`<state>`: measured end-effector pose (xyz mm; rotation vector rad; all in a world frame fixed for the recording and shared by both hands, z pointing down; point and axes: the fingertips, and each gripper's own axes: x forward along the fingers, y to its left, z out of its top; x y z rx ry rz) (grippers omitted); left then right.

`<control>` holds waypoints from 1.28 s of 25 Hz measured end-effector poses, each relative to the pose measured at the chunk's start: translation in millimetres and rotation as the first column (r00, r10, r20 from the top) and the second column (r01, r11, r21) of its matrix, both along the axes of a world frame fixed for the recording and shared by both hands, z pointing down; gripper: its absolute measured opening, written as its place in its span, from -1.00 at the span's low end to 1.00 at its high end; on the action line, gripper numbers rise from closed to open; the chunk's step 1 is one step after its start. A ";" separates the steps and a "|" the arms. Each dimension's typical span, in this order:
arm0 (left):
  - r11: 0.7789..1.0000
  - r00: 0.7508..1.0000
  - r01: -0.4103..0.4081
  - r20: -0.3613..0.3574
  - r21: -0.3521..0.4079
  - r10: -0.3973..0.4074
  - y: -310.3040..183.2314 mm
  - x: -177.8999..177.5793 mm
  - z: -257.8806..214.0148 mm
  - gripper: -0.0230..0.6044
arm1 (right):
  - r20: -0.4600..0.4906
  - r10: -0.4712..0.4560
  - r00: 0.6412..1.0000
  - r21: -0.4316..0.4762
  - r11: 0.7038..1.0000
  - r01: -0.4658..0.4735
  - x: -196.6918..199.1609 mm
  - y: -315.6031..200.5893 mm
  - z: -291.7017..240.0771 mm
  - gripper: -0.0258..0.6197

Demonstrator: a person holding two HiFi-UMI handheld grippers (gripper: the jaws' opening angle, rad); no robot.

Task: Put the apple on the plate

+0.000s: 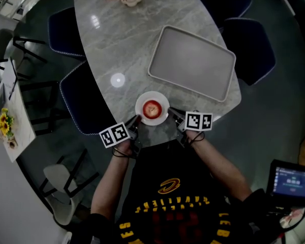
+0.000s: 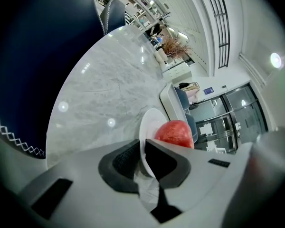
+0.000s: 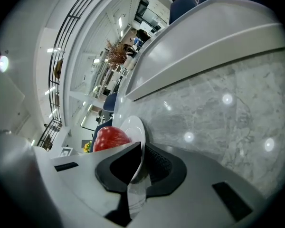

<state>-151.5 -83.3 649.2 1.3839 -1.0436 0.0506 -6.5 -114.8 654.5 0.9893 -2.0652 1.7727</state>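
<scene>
Head view, lower centre: we clamped the plate (image 1: 141, 101) by its rim, left gripper (image 1: 135, 120) and right gripper (image 1: 173, 115) on opposite sides, the apple (image 1: 151, 108) sitting midway between them.

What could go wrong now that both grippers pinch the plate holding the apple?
The apple sits loose on the plate; lifting one side higher could roll it off. The left gripper and right gripper pinch only thin rim, so the plate might slip near the table edge.

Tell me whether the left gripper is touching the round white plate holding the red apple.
Touching. The left gripper view shows the left gripper clamped on the near rim of the round white plate.
</scene>
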 end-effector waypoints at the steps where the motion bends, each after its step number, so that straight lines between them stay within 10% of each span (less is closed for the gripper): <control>1: 1.000 1.000 -0.002 -0.002 0.002 0.002 -1.3 0.6 -0.2 -0.80 | 0.005 0.006 1.000 0.000 1.000 -0.006 0.8 -0.4 -0.6 -0.82; 32: 0.963 0.954 -0.100 -0.251 0.249 0.164 -96.1 100.2 -137.1 -0.86 | 0.259 0.339 0.904 0.165 0.907 -0.387 114.3 -61.5 -130.3 -0.83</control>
